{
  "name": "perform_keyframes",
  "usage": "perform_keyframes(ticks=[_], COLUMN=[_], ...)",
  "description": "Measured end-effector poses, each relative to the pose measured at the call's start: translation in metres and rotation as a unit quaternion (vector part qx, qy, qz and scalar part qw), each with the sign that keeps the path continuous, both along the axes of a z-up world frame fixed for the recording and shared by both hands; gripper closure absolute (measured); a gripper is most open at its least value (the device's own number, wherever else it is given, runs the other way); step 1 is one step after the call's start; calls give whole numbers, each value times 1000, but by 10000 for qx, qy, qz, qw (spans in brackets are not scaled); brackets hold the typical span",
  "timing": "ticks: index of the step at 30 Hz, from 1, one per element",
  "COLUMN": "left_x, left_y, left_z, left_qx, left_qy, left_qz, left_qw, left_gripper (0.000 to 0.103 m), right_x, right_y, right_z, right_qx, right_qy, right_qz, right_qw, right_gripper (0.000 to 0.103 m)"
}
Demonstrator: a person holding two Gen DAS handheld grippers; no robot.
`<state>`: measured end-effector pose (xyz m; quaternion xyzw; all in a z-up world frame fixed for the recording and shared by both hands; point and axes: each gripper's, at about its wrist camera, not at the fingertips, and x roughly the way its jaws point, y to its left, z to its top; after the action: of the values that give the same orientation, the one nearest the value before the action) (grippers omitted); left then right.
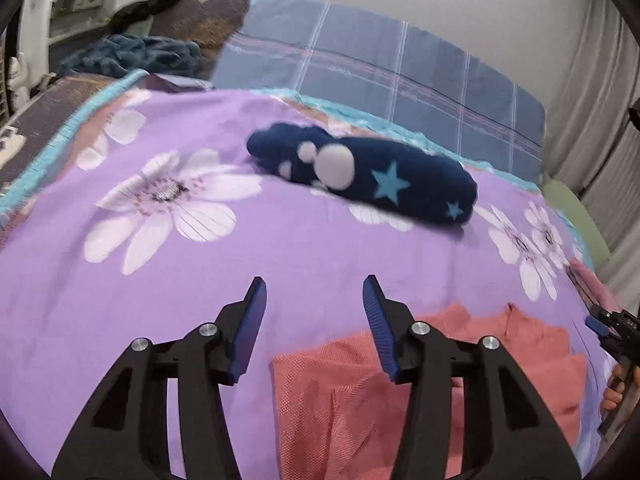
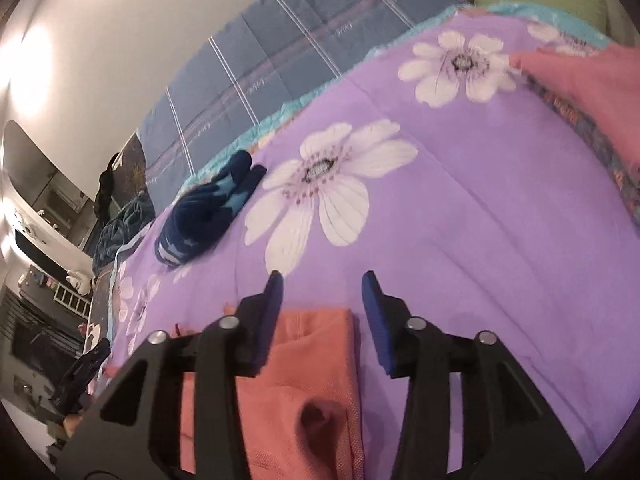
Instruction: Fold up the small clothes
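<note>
Both grippers, left (image 1: 314, 286) and right (image 2: 322, 280), have their fingers spread wide with nothing between them. One salmon-pink garment (image 1: 344, 400) lies on the purple flowered bedspread (image 1: 200, 288), right under the fingers of each. One rolled navy garment (image 1: 362, 174) with stars sits well beyond the fingertips. No readable labels anywhere; whatever's printed on the plaid sheet (image 2: 280, 52) is too blurry.

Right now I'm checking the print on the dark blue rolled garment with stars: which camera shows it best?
The left wrist view: the dark blue garment lies side-on, unblocked, showing its stars and pale dots. The right wrist view has it end-on, smaller and off to the left, pattern mostly bunched up.
</note>
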<state>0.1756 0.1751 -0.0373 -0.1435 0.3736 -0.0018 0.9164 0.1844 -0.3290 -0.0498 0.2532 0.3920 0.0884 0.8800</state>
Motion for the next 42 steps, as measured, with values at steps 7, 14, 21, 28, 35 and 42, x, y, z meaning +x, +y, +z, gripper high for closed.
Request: perform_keyframes(ticks=[7, 14, 21, 28, 35, 42], left_x=[-52, -103, -79, 9, -30, -72], left_y=[-3, -30, -65, -41, -30, -49], left_z=[-23, -11, -27, 4, 17, -28], left_qx=[79, 244, 1571, 1123, 915, 1410], left_qy=[244, -71, 197, -109, -384, 396], left_qz=[-746, -1532, -1644, -503, -1055, -1853], left_qw=[9969, 9879, 9736, 9923, 9895, 9717], left_gripper=[50, 42, 55, 78, 53, 52], right_x=[-51, -101, -86, 2, -19, -77], right_y=[0, 34, 63, 39, 26, 24], right_z=[-17, -14, -17, 21, 16, -15], right_qx=[-562, -540, -874, -34, -799, -604], right_qy=[267, 98, 83, -352, -231, 286], right_qz=[785, 1594, 1830, 851, 1173, 1703], right_qw=[9950, 9857, 9792, 9957, 9896, 9831], right_gripper=[61, 61, 103, 103, 88, 68])
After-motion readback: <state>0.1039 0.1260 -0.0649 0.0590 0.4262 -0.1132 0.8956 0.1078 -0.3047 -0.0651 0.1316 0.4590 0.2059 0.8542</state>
